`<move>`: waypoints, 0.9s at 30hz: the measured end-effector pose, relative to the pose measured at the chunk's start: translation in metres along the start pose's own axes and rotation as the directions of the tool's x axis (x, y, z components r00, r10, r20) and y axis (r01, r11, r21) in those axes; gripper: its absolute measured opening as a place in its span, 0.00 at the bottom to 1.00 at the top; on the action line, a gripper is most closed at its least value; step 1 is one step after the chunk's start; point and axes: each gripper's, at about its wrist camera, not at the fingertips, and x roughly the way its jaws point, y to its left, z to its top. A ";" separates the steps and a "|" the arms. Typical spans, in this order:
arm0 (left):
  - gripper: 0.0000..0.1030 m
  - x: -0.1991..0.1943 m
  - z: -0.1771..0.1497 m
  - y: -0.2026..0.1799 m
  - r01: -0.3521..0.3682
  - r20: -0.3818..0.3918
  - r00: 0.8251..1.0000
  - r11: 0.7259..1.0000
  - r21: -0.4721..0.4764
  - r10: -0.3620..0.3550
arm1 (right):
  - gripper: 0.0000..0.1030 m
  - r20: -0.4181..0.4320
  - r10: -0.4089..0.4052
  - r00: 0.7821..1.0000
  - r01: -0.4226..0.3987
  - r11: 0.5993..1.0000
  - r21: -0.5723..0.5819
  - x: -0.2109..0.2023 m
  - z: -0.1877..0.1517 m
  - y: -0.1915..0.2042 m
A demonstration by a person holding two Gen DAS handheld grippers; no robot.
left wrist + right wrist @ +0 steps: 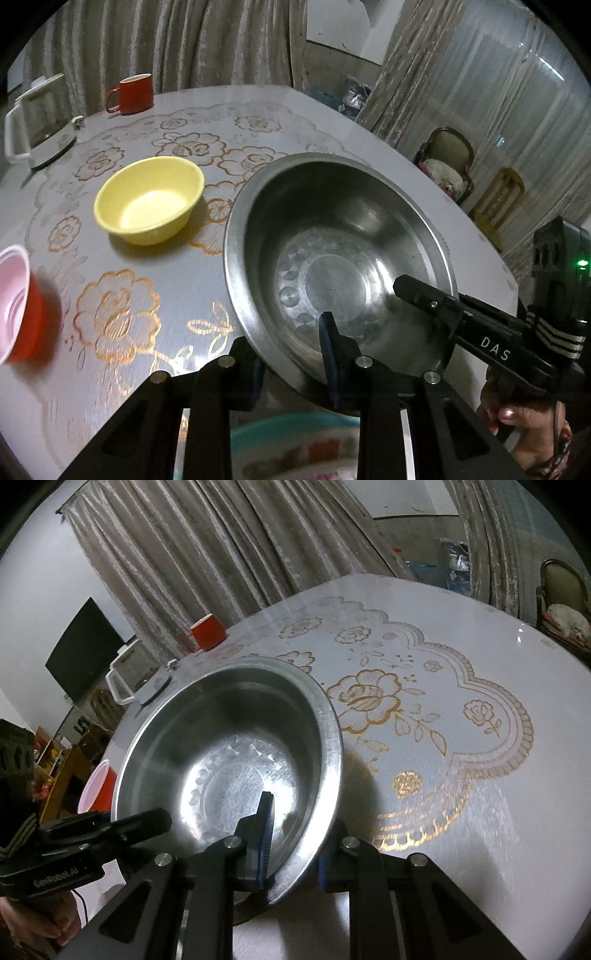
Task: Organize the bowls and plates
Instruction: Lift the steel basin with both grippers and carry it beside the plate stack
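Observation:
A large steel bowl (332, 258) is held tilted above the table, near its front edge. My left gripper (291, 369) is shut on the bowl's near-left rim, one finger inside and one outside. My right gripper (295, 849) is shut on the bowl's (229, 746) near-right rim in the same way; it also shows in the left wrist view (424, 295). A yellow bowl (149, 199) stands empty on the table to the left. A teal-rimmed dish (295, 443) lies below the steel bowl, mostly hidden.
A red cup with a pink inside (14, 302) stands at the left edge. A red mug (131, 94) and a white kettle (40, 122) stand at the far left. The table (461, 757) carries a floral cloth. Chairs (450, 162) stand beyond the right side.

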 end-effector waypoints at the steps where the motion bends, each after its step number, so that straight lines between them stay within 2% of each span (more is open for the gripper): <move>1: 0.26 -0.002 -0.002 0.001 0.002 0.003 1.000 1.000 -0.004 -0.002 | 0.17 0.004 0.004 1.000 -0.004 1.000 -0.002 -0.004 -0.002 0.003; 14: 0.26 -0.068 -0.053 0.023 0.024 0.074 0.997 0.996 -0.087 -0.017 | 0.17 0.008 0.077 0.997 -0.077 0.995 -0.056 -0.042 -0.028 0.050; 20: 0.26 -0.099 -0.079 0.035 -0.004 0.110 0.994 0.996 -0.084 0.014 | 0.17 0.003 0.103 0.995 -0.102 0.989 -0.103 -0.057 -0.044 0.080; 27: 0.26 -0.129 -0.112 0.062 -0.017 0.134 0.990 0.987 -0.161 0.039 | 0.17 -0.039 0.149 0.988 -0.153 0.977 -0.147 -0.062 -0.058 0.116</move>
